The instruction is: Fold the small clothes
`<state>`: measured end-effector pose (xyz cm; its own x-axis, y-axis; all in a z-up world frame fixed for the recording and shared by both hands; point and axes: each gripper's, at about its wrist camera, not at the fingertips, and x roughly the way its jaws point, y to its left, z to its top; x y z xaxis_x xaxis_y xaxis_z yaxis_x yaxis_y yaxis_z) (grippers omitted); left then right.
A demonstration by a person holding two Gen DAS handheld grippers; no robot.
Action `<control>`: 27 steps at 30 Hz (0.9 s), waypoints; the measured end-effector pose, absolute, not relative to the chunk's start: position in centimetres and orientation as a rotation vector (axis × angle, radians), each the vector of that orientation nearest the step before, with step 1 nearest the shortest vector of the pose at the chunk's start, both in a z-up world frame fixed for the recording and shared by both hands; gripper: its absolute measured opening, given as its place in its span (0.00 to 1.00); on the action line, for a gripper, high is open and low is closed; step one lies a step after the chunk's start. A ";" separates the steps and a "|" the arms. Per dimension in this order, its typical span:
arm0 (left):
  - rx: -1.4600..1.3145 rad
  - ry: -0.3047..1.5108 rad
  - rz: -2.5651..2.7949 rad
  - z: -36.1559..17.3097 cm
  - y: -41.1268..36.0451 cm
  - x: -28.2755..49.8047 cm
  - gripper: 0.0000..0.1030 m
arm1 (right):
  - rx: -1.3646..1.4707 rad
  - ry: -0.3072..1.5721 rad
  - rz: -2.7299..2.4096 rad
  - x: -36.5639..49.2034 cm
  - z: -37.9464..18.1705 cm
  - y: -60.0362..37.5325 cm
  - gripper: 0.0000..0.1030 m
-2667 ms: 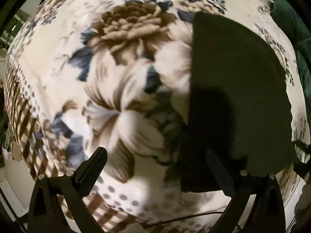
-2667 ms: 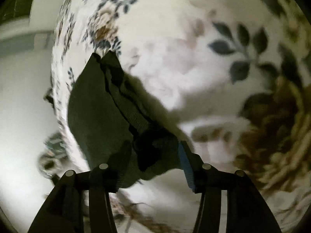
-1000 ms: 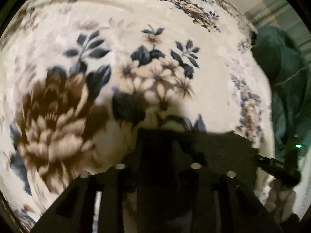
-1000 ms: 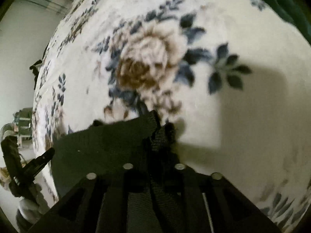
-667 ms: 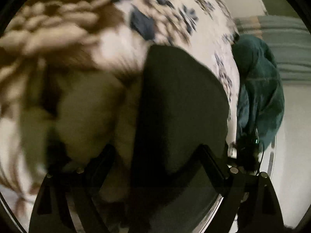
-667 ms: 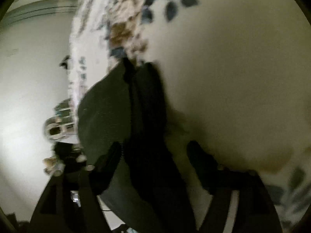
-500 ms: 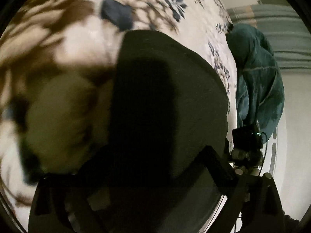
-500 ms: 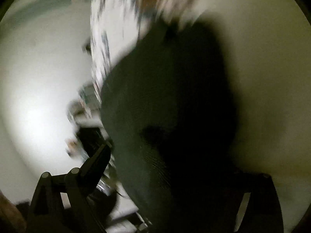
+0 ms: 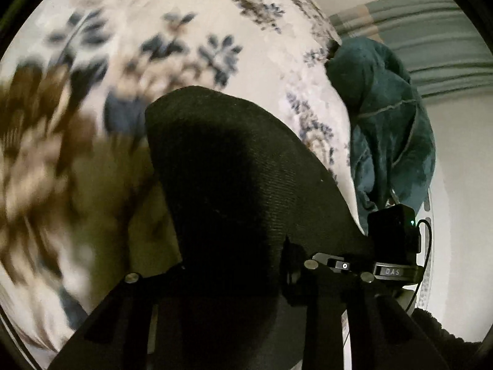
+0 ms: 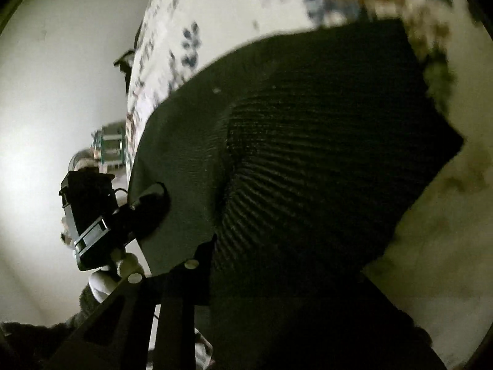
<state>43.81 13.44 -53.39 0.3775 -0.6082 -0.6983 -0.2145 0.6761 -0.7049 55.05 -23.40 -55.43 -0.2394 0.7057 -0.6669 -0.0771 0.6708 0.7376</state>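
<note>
While both hand-held grippers apparently pinch it, dark garment (image 9: 234, 166) overhangs floral blanket (image 9: 265, 58).

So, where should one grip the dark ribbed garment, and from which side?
Probably at its near edge's corners, coming from the near side: the dark ribbed garment spreads away over the floral blanket, and the left gripper pinches that edge.

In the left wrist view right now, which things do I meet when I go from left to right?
Floral blanket → black garment → teal cloth → pale wall.
</note>
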 end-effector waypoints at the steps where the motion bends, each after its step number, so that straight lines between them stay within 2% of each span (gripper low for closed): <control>1: -0.826 1.186 -0.307 -52.9 13.7 44.7 0.27 | 0.533 1.648 0.788 55.3 -55.2 -23.5 0.24; 6: -0.738 1.169 -0.372 -49.0 15.4 53.4 0.26 | 0.621 1.541 0.733 60.1 -51.6 -22.6 0.24; 13: -0.538 1.173 -0.438 -46.5 16.4 68.8 0.27 | 0.709 1.403 0.641 72.7 -48.9 -19.5 0.24; 16: -0.511 1.238 -0.421 -47.6 16.8 75.8 0.35 | 0.707 1.392 0.589 78.5 -49.3 -19.0 0.25; 18: -0.475 1.289 -0.377 -49.4 16.8 79.4 0.37 | 0.697 1.440 0.507 81.9 -50.5 -19.3 0.36; 20: -0.402 1.339 -0.302 -51.0 16.4 81.2 0.38 | 0.609 1.462 0.361 83.9 -51.1 -21.2 0.60; 23: -0.251 1.347 -0.202 -52.7 15.8 81.1 0.55 | 0.415 1.426 0.268 84.4 -50.1 -22.2 0.72; 25: -0.243 1.329 -0.196 -53.0 15.9 79.9 0.62 | 0.294 1.392 0.217 83.7 -49.2 -22.5 0.72; 26: -0.238 1.325 -0.181 -53.0 16.0 79.4 0.75 | 0.252 1.381 0.196 83.4 -49.0 -22.2 0.73; 27: -0.224 1.316 -0.158 -53.0 16.1 78.5 0.92 | 0.205 1.379 0.187 82.5 -49.1 -21.8 0.73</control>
